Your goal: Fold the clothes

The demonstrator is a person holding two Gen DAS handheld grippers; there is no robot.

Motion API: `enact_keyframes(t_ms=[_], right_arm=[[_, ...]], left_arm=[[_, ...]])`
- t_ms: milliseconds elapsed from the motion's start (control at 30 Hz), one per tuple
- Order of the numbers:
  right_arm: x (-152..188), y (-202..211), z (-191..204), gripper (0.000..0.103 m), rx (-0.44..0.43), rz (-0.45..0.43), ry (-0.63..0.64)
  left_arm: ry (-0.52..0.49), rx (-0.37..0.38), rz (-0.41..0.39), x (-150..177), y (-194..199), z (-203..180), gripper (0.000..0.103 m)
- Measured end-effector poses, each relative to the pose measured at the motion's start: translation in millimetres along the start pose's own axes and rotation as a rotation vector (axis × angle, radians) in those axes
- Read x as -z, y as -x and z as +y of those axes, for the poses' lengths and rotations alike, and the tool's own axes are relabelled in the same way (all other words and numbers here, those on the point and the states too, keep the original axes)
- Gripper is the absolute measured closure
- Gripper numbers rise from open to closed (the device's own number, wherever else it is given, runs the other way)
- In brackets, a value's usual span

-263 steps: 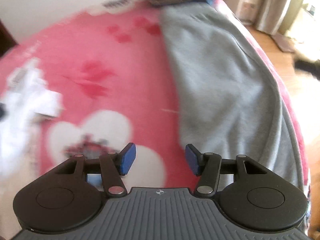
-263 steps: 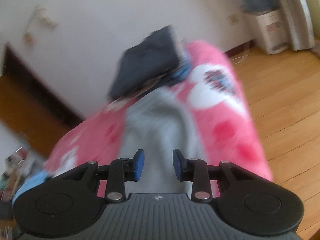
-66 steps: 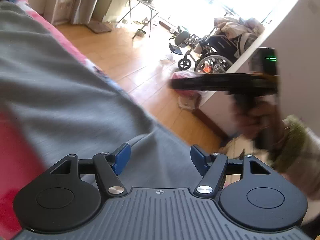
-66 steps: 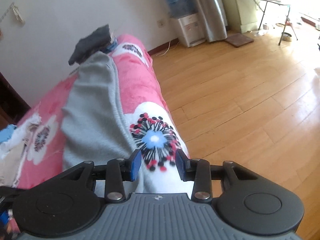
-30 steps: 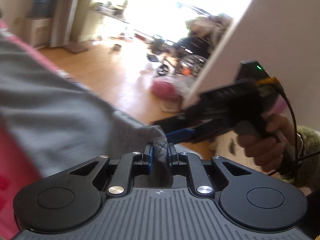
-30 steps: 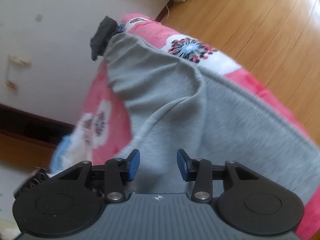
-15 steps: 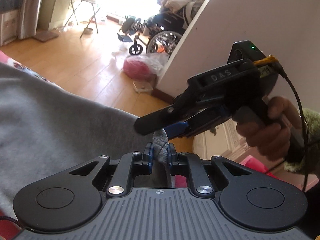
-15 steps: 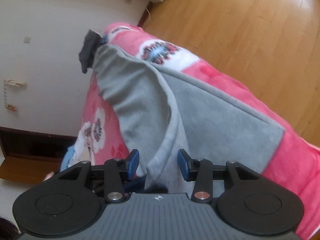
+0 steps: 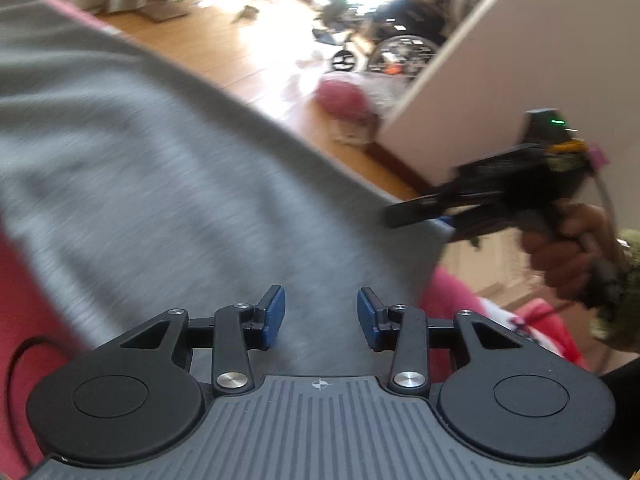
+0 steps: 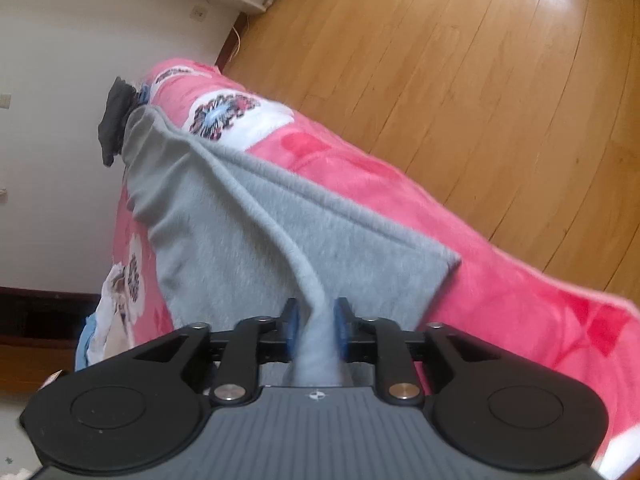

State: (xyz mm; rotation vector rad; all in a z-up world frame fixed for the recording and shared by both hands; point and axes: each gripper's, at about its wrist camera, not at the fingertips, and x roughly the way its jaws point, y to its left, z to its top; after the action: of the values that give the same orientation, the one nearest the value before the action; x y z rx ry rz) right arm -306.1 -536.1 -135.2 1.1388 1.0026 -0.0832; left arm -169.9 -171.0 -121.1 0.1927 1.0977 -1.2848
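A grey garment (image 9: 160,160) lies spread over a pink flowered blanket (image 10: 500,280) on a bed. My left gripper (image 9: 320,318) hovers low over the cloth. Its jaws are opening and nothing is pinched between the blue pads. My right gripper (image 10: 316,324) is closing on a raised fold of the grey garment (image 10: 240,240), and the pads press the ridge from both sides. From that grip the fold runs up towards the far end of the bed. In the left wrist view the right gripper (image 9: 416,216) sits at the garment's right edge, held by a hand (image 9: 568,248).
Dark folded clothes (image 10: 114,120) lie at the far end of the bed by the wall. A white and blue heap (image 10: 104,320) sits on the bed's left side. Wooden floor (image 10: 480,80) borders the right side. A white wall corner (image 9: 500,80) and a wheelchair (image 9: 400,48) stand beyond.
The left gripper has let go of the grey corner and spread its jaws. The right gripper's pads have come in onto a fold of the grey cloth, and both hands have sunk.
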Motion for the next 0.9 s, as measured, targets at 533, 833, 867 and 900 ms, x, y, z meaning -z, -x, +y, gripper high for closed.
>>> enact_keyframes(t_ms=[533, 833, 867, 900], right_arm=[[-11, 29, 21, 0.095, 0.09, -0.133, 0.164], [-16, 6, -10, 0.092, 0.163, -0.066, 0.155], [-15, 8, -12, 0.092, 0.16, -0.075, 0.151], [-14, 10, -11, 0.092, 0.16, -0.09, 0.158]], left_arm=[[0.013, -0.028, 0.091, 1, -1, -6, 0.064], [-0.061, -0.024, 0.158, 12, -9, -14, 0.063], [-0.068, -0.025, 0.159, 13, -9, -15, 0.063], [-0.076, -0.026, 0.16, 14, -10, -16, 0.063]])
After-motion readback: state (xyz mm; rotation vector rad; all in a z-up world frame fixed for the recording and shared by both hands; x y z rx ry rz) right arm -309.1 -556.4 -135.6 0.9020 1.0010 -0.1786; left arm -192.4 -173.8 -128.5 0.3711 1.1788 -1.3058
